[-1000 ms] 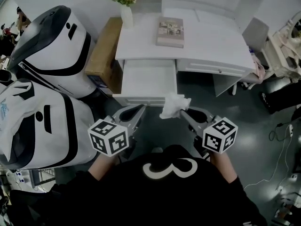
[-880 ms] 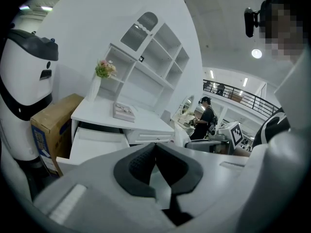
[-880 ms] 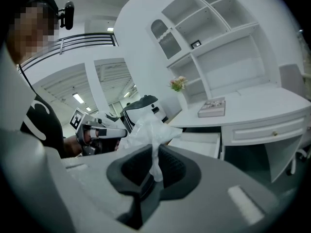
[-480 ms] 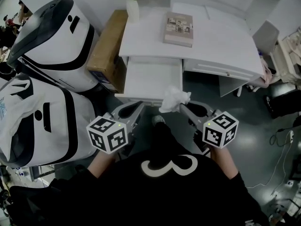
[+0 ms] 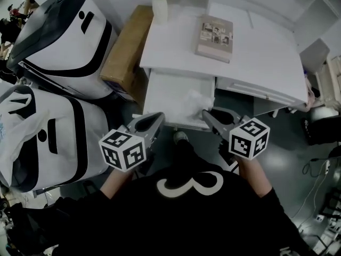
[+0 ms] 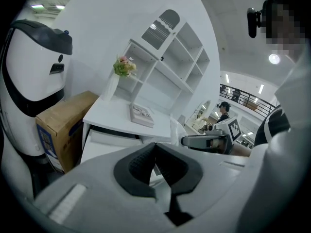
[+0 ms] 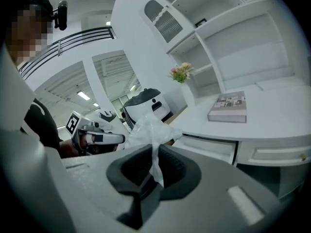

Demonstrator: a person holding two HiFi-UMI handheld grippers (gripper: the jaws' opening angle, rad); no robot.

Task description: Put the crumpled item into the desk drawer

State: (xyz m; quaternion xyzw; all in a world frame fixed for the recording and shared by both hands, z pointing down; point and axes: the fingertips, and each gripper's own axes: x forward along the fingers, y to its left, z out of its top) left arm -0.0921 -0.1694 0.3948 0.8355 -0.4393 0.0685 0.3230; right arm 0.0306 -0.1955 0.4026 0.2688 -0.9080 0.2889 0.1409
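Observation:
The crumpled item (image 5: 193, 100) is a white wad of thin paper or plastic. It hangs over the right part of the open desk drawer (image 5: 165, 92). My right gripper (image 5: 204, 113) is shut on it; in the right gripper view the crumpled item (image 7: 150, 130) rises from between the pads of that gripper (image 7: 154, 155). My left gripper (image 5: 159, 116) hovers at the drawer's front edge, to the left of the wad. Its jaws (image 6: 155, 152) are shut with nothing between them. From the left gripper view, the right gripper (image 6: 204, 141) and the wad (image 6: 176, 130) show side on.
A book (image 5: 214, 36) and a vase of flowers (image 5: 160, 4) stand on the white desktop (image 5: 266, 52). A cardboard box (image 5: 123, 52) leans against the desk's left side. Two big white-and-black machines (image 5: 53, 41) (image 5: 42, 137) fill the left. White shelves (image 7: 243, 42) rise behind the desk.
The right gripper has carried the crumpled item forward, from in front of the drawer to above its inside. The view has moved closer to the desk. The left gripper stays shut beside it.

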